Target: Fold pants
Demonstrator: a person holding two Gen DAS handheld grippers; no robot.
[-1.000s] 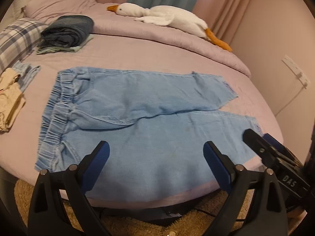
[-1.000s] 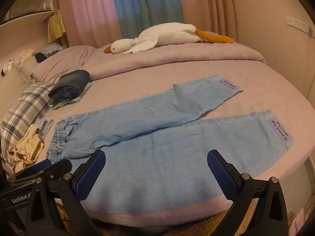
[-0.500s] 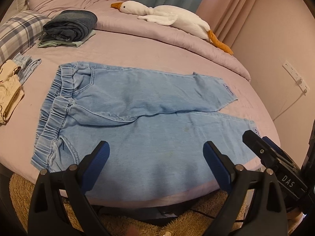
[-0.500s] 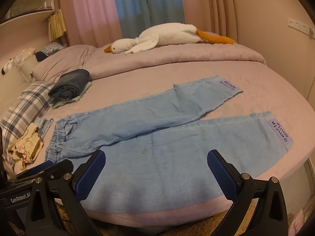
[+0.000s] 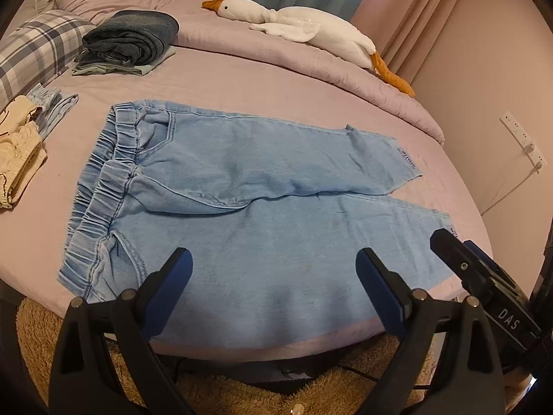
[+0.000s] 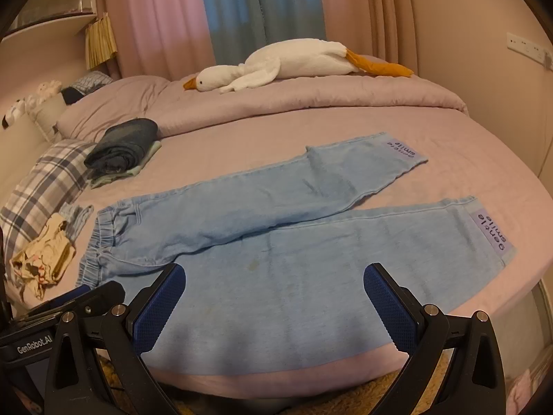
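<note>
- The pants (image 5: 262, 214), light blue denim, lay flat on the bed (image 5: 262, 79), stretched lengthwise along its near edge.
- Their long axis ran left to right across both views: the waistband (image 5: 100, 190) sat to the left, the leg ends to the right.
- The near leg (image 6: 311, 276) lay just past both tools; the far leg (image 6: 276, 193) angled away behind it, the two splitting apart toward the hems.
- The left tool (image 5: 273, 283) hung over the near leg close to the waistband side, its jaws spread wide and holding nothing.
- The right tool (image 6: 274, 297) hung over the same near leg further toward the hem (image 6: 490, 235), also spread wide and empty.
- Neither tool touched the cloth as far as the views showed.
- Judging from this layout, folding had not begun, and a likely first fold would bring one leg over the other along the long axis.
- For that, the left tool was nearer the waist and the right tool nearer the near hem with its purple label.
- A stack of folded clothes (image 5: 131, 41) sat well apart toward the pillows, and a plush goose (image 5: 304, 31) lay along the far side.
</note>
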